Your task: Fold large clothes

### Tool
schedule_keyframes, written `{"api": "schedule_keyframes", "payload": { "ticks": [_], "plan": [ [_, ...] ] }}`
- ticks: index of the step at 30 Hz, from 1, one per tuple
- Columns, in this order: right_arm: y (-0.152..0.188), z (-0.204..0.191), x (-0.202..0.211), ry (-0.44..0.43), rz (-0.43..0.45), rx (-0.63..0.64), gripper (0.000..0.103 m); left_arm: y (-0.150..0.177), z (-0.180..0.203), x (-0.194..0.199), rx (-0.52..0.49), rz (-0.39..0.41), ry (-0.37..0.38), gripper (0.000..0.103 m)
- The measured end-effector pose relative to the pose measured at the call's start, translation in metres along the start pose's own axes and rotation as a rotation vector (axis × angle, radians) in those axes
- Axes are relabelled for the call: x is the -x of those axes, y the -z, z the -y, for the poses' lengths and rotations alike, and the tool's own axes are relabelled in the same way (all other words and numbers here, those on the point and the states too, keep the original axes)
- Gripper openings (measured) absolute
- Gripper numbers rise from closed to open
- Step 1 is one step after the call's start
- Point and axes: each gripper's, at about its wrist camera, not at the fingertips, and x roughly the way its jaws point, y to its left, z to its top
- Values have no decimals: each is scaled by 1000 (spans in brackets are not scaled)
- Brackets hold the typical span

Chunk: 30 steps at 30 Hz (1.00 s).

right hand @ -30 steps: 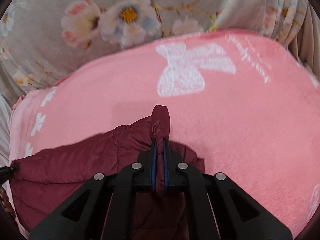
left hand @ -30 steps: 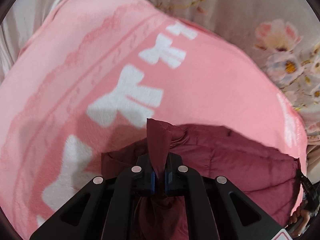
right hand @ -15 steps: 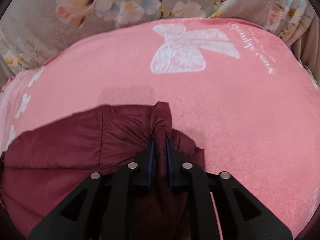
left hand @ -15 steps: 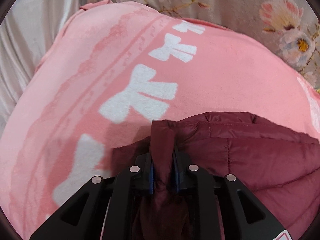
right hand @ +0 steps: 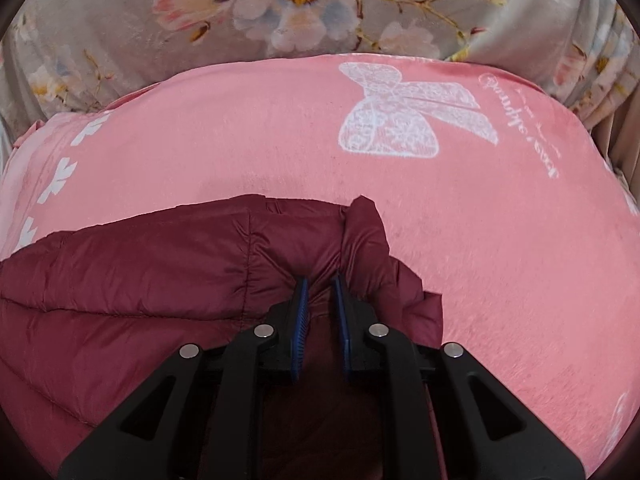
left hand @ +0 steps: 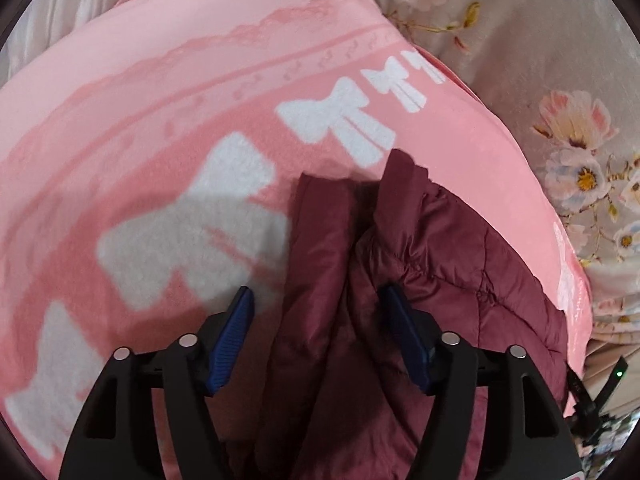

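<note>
On the pink fleece blanket (right hand: 460,248) with its white bow prints lies a maroon quilted puffer jacket (right hand: 140,280), its near edge laid across the plush and its bulk trailing back under both tools. At the left corner, the left gripper (left hand: 316,300) has just been opening: its blue pads (left hand: 236,320) now stand wide, and the bunched fold of jacket sits loosely between them with clear pink showing on the left side, though the right pad seems to brush the cloth. At the other corner, the right gripper (right hand: 320,280) stands only narrowly apart, its pads pressing a pinch of the hem that puckers between them. Beyond the blanket spreads a grey floral bedsheet (right hand: 280,8). The step looks like laying down a fold, so doing it well probably means letting the right corner go only once it rests flat and level with the left one, then backing both tools straight off without dragging the slippery shell. Puffy filling may spring the fold open, so a light press along the crease would likely help.
</note>
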Motion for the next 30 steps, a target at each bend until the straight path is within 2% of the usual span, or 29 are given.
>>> {"api": "schedule_keyframes", "payload": {
  "ticks": [1, 2, 4, 5, 6, 8, 14, 17, 20, 23, 25, 26, 30],
  "plan": [
    [1, 1, 1, 10, -4, -8, 13, -2, 5, -3, -24, 9, -11, 68],
    [3, 3, 2, 7, -2, -29, 13, -6, 11, -8, -64, 25, -31, 62],
    [6, 5, 1, -5, 2, -73, 13, -12, 19, -14, -110, 47, -46, 47],
    [7, 5, 1, -3, 3, -89, 13, -17, 23, -19, -135, 39, -19, 30],
    [9, 5, 1, 5, 4, -107, 13, -22, 24, -25, -146, 30, -2, 24],
    [10, 3, 1, 14, 1, -146, 13, -30, 29, -32, -176, 38, -8, 19],
    [14, -1, -3, 30, -2, -255, 13, -67, 61, -66, -338, 111, -113, 21],
    [9, 0, -6, 24, -24, -246, 12, -75, 66, -70, -357, 99, -130, 22],
    [3, 3, 8, 18, -27, -227, 13, -77, 64, -48, -342, 92, -156, 25],
    [-4, -1, 36, 25, 38, -195, 21, -79, 62, -1, -314, 151, -137, 24],
    [-12, -13, 52, 18, 83, -161, 31, -80, 75, 23, -329, 199, -122, 23],
    [-15, -19, 55, 6, 91, -152, 31, -79, 88, 34, -354, 213, -92, 23],
    [-22, -69, 53, -108, 82, -74, 31, -58, 155, 34, -487, 156, 23, 23]
  ]
}}
